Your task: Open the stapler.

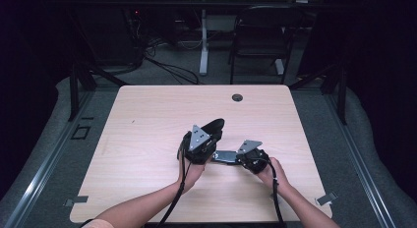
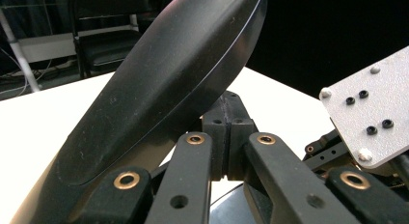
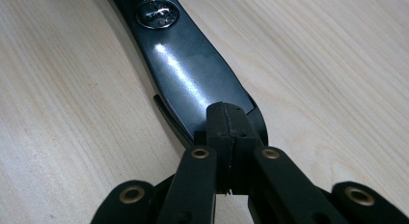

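A black case lies open in the middle of the table (image 1: pixel 147 120). Its curved shell (image 1: pixel 214 125) (image 2: pixel 164 84) tilts up off the wood. Its flat glossy flap (image 1: pixel 224 156) (image 3: pixel 188 74), with a round silver stud (image 3: pixel 156 14), lies on the table. My left gripper (image 1: pixel 208 135) (image 2: pixel 226 113) has its jaws pressed together at the shell's lower rim. My right gripper (image 1: pixel 233 157) (image 3: pixel 226 120) is shut on the near end of the flap. The right gripper's grey plate (image 2: pixel 371 108) shows in the left gripper view.
A round cable hole (image 1: pixel 237 97) sits near the table's far edge. Behind the table stand a black chair (image 1: pixel 260 36) and a white desk leg (image 1: pixel 203 41), with cables on the floor. Black stands flank the table on both sides.
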{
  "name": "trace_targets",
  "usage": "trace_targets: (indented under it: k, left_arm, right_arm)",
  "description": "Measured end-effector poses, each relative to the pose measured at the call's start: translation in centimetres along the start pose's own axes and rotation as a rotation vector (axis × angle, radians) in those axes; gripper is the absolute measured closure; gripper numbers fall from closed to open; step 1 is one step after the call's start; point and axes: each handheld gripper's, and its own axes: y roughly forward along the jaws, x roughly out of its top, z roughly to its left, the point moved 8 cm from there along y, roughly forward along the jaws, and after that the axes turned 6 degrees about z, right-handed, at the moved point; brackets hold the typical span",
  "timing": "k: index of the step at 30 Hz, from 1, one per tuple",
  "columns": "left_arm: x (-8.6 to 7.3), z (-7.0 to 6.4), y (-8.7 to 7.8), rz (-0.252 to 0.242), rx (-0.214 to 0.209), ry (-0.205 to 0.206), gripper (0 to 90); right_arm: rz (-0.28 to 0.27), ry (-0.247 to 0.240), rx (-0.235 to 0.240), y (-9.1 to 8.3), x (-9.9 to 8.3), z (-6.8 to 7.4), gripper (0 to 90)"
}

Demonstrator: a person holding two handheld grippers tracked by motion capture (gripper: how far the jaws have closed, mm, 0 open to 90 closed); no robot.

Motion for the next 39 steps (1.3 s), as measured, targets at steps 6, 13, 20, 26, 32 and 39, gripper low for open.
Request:
trace_targets:
  k: [6,13,20,26,32,39]
  left_arm:
    - [0.4,0.5,-0.7,-0.007,-0.001,0.006,90.0]
    - [0.7,0.7,-1.4,-0.014,-0.002,0.026,90.0]
    - [1.0,1.2,-1.8,-0.02,0.018,0.028,90.0]
    - [1.2,1.6,-2.1,-0.025,0.018,0.014,90.0]
    - [1.5,2.2,-2.7,-0.039,0.031,-0.007,90.0]
    - [1.9,3.6,-3.8,-0.058,0.061,-0.019,90.0]
  right_arm:
    - [0.0,-0.002,-0.003,0.0,0.0,0.0,90.0]
    - [-0.001,0.0,-0.007,0.0,0.0,0.0,90.0]
    - [-0.001,0.0,-0.008,0.0,0.0,0.0,90.0]
    - [-0.002,-0.001,-0.007,0.0,0.0,0.0,90.0]
    - [-0.002,-0.002,-0.007,0.0,0.1,0.0,90.0]
    - [-0.007,-0.002,-0.008,0.1,0.1,0.1,90.0]
